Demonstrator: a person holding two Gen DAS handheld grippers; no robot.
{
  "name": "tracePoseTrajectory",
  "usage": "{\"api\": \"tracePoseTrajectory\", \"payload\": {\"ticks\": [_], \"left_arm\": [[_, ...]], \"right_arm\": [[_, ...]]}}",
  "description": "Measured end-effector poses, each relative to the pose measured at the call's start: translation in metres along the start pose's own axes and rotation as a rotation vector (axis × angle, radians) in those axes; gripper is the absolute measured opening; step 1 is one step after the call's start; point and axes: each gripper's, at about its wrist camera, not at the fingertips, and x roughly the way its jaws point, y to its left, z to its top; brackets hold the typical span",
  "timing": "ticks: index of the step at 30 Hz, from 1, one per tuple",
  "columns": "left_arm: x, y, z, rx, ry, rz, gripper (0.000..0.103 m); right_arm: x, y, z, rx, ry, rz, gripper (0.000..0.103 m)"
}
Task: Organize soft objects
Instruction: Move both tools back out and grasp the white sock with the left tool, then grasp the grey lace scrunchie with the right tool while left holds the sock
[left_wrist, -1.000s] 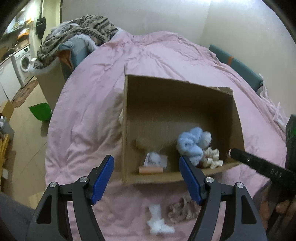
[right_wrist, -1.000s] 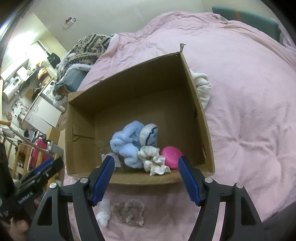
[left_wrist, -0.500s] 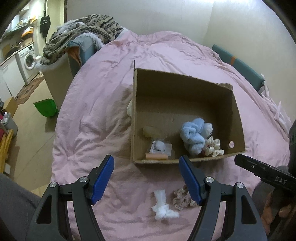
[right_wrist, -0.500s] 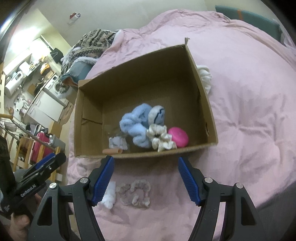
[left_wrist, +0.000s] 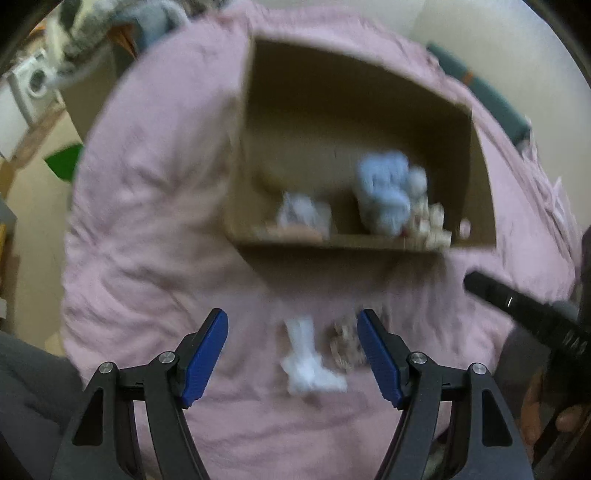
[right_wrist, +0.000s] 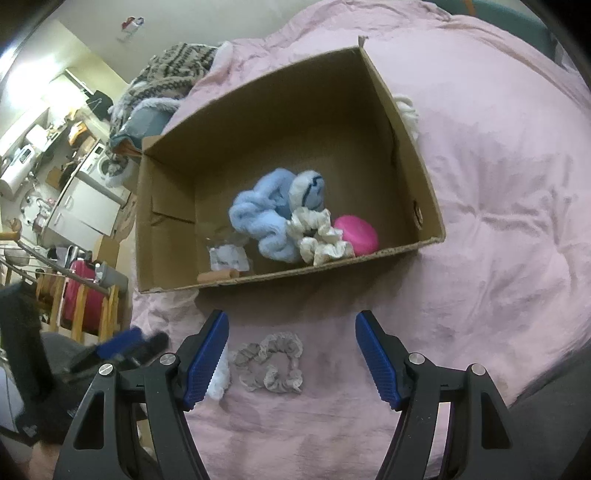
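Left wrist view, blurred. The left gripper (left_wrist: 292, 321) points down at a pink bed cover (left_wrist: 155, 206); its blue fingers (left_wrist: 205, 354) stand apart, released, with nothing pressed between them. A white soft piece (left_wrist: 308, 363) lies on the cover in the gap between the fingers, and a grey scrunchie (left_wrist: 347, 341) lies just beside it at 3 o'clock, close to the right-hand finger. A cardboard box (left_wrist: 243, 147) sits on the cover at 12 o'clock from both. The right gripper's dark body enters at 3 o'clock.

Right wrist view, sharp. The right gripper (right_wrist: 291, 321) also points down at the bed cover (right_wrist: 498, 206), its fingers (right_wrist: 376, 356) spread and released, gripping nothing. The grey scrunchie (right_wrist: 271, 363) lies on the cover between them, untouched. The white soft piece (right_wrist: 218, 376) shows only partly, behind the left-hand finger, just beside the scrunchie at 9 o'clock. The open box (right_wrist: 410, 147) sits at 12 o'clock, near the scrunchie. Inside it, against the near wall, lie a light blue fluffy bundle (right_wrist: 262, 218), a cream scrunchie (right_wrist: 319, 238) touching it, and a pink round thing (right_wrist: 358, 234) at the cream scrunchie's 3 o'clock side.
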Motion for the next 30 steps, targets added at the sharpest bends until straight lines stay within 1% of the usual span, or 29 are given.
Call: {"api": "tracePoseTrajectory", "payload": {"ticks": [2,4,6,9,10,11,12,13,14,17,20,24,27,30], "left_arm": [[0.021,-0.001,-0.007,-0.005,0.099,0.003,0.070],[0.035,0.000,-0.011,-0.016,0.167,-0.002,0.070],[0.045,0.001,-0.013,-0.034,0.204,-0.014,0.070],[0.055,0.001,-0.014,-0.044,0.236,-0.026,0.069],[0.058,0.000,-0.014,-0.043,0.248,-0.030,0.063],[0.062,0.001,-0.014,-0.043,0.262,-0.031,0.054],[0.066,0.001,-0.014,-0.042,0.281,-0.035,0.048],[0.070,0.000,-0.016,-0.033,0.301,-0.033,0.038],[0.071,-0.001,-0.017,-0.025,0.307,-0.024,0.031],[0.072,-0.003,-0.019,0.006,0.307,0.003,0.022],[0.066,-0.001,-0.018,0.021,0.286,0.034,0.019],[0.045,0.007,-0.011,-0.010,0.194,0.094,0.019],[0.026,0.013,-0.008,-0.041,0.118,0.137,0.019],[0.014,0.021,-0.006,-0.060,0.078,0.167,0.019]], "right_arm": [[0.002,0.000,0.000,0.002,0.001,-0.003,0.075],[0.004,-0.001,0.001,0.006,0.003,-0.002,0.075],[0.006,-0.001,0.002,0.011,0.010,-0.002,0.075],[0.010,-0.001,0.003,0.013,0.023,-0.003,0.075],[0.011,-0.001,0.003,0.012,0.025,-0.005,0.075],[0.013,-0.001,0.003,0.011,0.028,-0.006,0.075],[0.013,-0.001,0.003,0.010,0.031,-0.008,0.075],[0.015,-0.001,0.003,0.009,0.035,-0.010,0.075],[0.015,-0.001,0.003,0.009,0.039,-0.011,0.075],[0.017,-0.001,0.002,0.009,0.046,-0.013,0.075],[0.019,0.000,0.003,0.010,0.053,-0.013,0.075],[0.024,0.000,0.000,0.015,0.089,0.004,0.075],[0.034,0.008,-0.005,-0.013,0.149,0.034,0.075],[0.049,0.020,-0.014,-0.048,0.211,0.022,0.075]]}}
